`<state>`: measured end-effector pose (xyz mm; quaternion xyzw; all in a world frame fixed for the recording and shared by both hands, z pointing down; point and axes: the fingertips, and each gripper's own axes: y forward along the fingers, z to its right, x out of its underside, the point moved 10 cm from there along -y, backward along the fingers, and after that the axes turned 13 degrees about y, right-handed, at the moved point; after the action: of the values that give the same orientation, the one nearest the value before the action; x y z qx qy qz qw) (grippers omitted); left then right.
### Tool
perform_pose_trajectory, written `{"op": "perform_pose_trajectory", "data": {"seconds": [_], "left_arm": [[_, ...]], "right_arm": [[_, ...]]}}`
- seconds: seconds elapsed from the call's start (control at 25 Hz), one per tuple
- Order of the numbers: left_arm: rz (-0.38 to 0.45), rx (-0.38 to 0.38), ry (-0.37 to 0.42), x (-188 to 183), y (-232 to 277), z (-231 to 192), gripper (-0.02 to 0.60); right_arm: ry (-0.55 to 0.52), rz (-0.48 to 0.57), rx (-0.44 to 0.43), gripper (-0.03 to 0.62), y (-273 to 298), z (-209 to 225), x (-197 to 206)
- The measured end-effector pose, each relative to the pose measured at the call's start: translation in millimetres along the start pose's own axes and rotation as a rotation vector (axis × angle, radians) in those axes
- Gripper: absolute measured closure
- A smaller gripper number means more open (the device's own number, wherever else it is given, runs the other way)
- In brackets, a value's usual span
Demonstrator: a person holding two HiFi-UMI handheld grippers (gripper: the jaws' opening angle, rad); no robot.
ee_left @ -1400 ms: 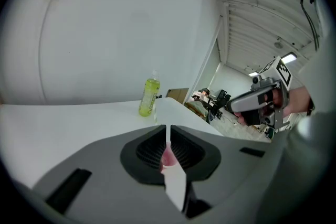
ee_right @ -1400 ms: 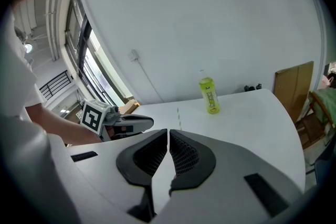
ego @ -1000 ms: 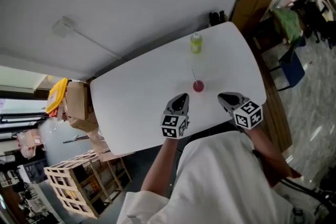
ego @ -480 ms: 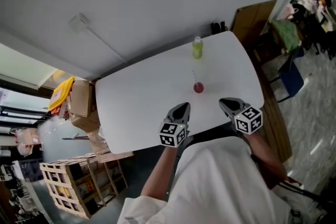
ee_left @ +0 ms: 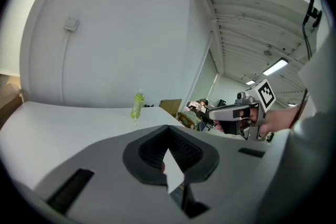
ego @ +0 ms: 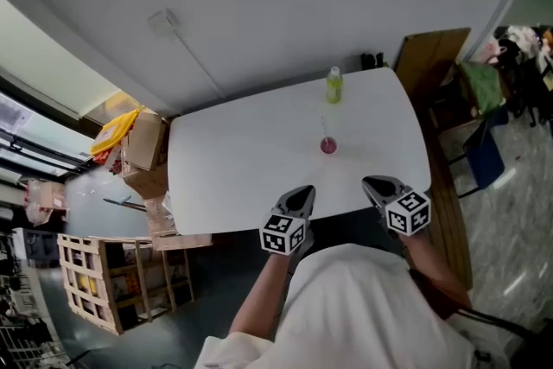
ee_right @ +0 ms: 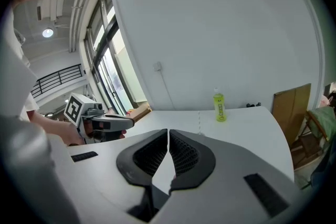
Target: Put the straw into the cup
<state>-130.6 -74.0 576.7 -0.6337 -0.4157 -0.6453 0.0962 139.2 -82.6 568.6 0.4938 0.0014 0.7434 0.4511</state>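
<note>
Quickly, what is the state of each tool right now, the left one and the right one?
Left tool: closed, nothing between its jaws.
Right tool: closed, nothing between its jaws.

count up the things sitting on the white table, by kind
green bottle: 1
pink cup: 1
straw: 1
total: 3
</note>
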Motion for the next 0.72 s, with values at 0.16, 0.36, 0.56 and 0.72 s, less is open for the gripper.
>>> {"op": "perform_pose_trajectory", "data": {"seconds": [0.16, 0.36, 0.56, 0.72], "left_arm": [[0.005, -0.02, -0.024, 13, -17, 29, 0.58], [0.028, -0.023, -0.045, 22, -36, 66, 0.58], [0.004, -0.061, -0.044, 41, -46, 94, 0.58], [0.012, -0.082, -0.063, 41, -56, 109, 0.58]], "right_arm": [[-0.022, 0.009, -0.015, 0.557, -22, -8, 14], [-0.043, 0.03, -0.011, 0.557, -53, -7, 31], [-0.066, 0.033, -0.006, 0.557, -82, -5, 42], [-0.068, 0.028, -0.02, 0.557, -99, -6, 47]]}}
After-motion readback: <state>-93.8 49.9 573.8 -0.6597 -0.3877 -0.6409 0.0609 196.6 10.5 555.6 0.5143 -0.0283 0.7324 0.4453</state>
